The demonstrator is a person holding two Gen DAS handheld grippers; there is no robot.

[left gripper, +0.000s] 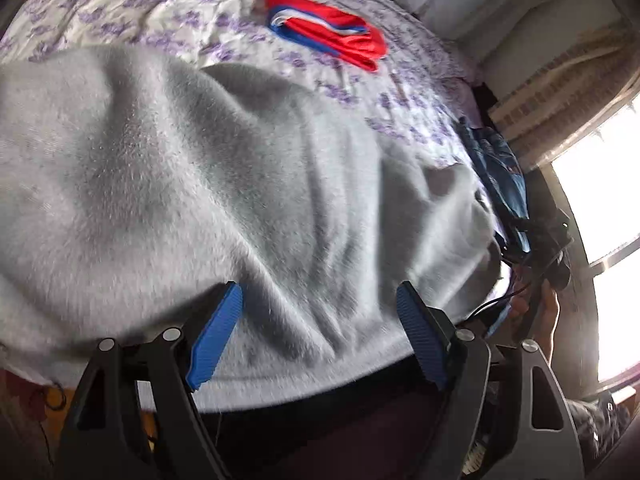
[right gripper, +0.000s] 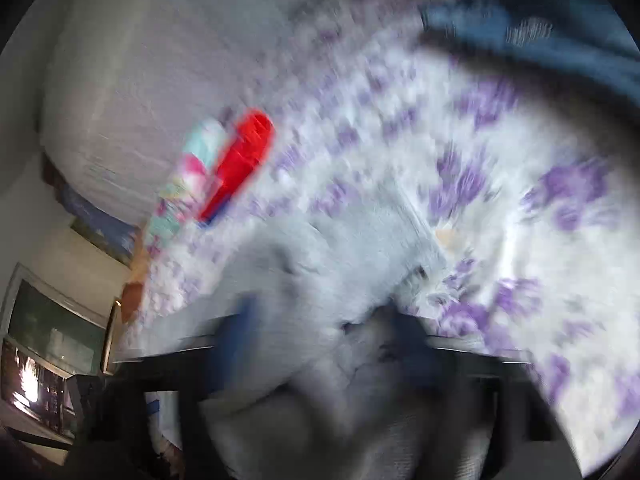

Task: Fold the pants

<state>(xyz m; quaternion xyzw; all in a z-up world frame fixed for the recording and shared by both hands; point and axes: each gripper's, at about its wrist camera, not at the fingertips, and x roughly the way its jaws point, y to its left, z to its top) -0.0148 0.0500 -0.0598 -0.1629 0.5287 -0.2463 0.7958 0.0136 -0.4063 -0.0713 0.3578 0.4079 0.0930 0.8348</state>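
Bed covered in a white sheet printed with purple flowers (left gripper: 256, 36) fills both views; wrinkled, its near edge hidden under cloth.

Pale grey fleece pants (left gripper: 208, 184) lie bunched over the near part of the sheet, in broad soft folds, the lower hem running across the left wrist view just in front of the tool. In the right wrist view the same grey fleece (right gripper: 340, 264) shows as a heaped, blurred mass reaching right down into the tool.

Folded red garment with blue and white stripes (left gripper: 332, 28) lies flat on the sheet beyond the pants, apart from them. Blurred red in the right view (right gripper: 240, 160), beside a pink-and-teal patterned cloth (right gripper: 188, 176).

Dark blue patterned cloth (left gripper: 500, 168) at the right edge of the bed, next to the pants.

Left gripper (left gripper: 320, 332): black frame, blue ribbed pads (left gripper: 216, 332) spread wide apart. Pants hem lies between and over the pad tips; nothing pinched.

Right gripper (right gripper: 320, 344): heavy motion blur. Dark blue fingers (right gripper: 240, 336) visible at either side of a wad of grey fleece, gap between them looks wide. Cannot tell whether the cloth is clamped or only lying between them.

No containers in view.
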